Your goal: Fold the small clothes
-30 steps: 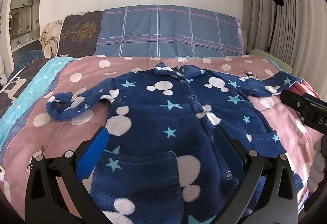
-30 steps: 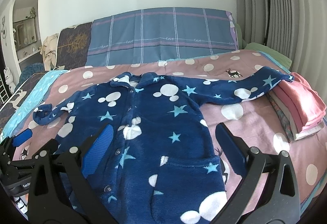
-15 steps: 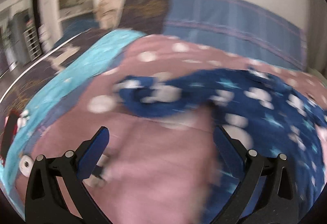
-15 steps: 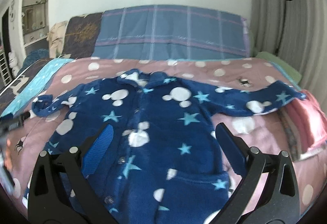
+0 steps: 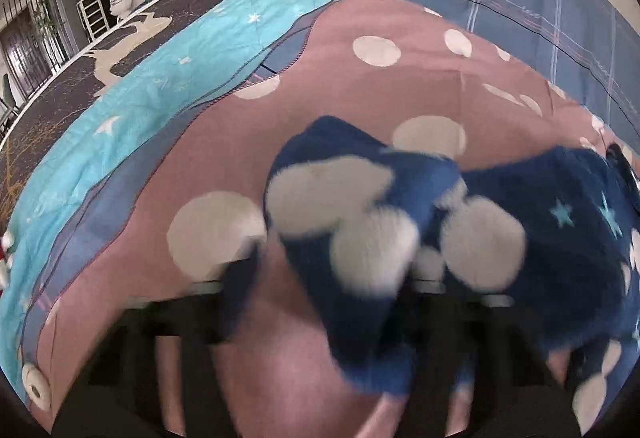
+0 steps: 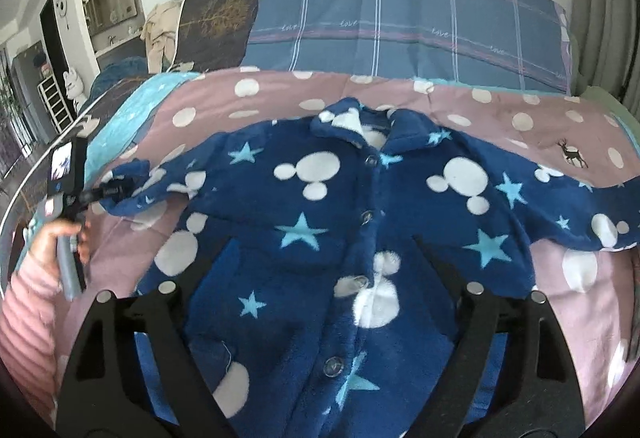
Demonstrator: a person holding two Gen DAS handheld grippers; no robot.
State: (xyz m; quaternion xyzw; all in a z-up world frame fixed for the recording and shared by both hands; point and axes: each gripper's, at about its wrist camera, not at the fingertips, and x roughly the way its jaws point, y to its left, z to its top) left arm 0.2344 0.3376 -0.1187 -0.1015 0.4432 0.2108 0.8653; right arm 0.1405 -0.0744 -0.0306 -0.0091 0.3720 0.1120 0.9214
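Jacket [image 6: 340,238] lies face up, buttoned, spread across the middle of the dotted cover [image 6: 280,94], collar toward the head edge of the bed; one sleeve [image 5: 352,222] runs out toward the bed's left edge, the other toward the right edge.

Left gripper [image 6: 116,190] is at the left cuff; the wrist view is blurred, cuff between the fingers, but whether they have closed on it I cannot tell. Right gripper [image 6: 320,298] hangs open and empty over the jacket's front, fingers wide apart.

Step in hand, as I judge it: take the left cuff and fold the sleeve across the chest. To do it well: bite the cuff fleece only, not the cover beneath; lift a little; carry it flat inward; right gripper could pin the body against dragging.

Against a second ago: left gripper has left the hem and swung out to the cuff; right has drifted little; jacket lies unmoved.
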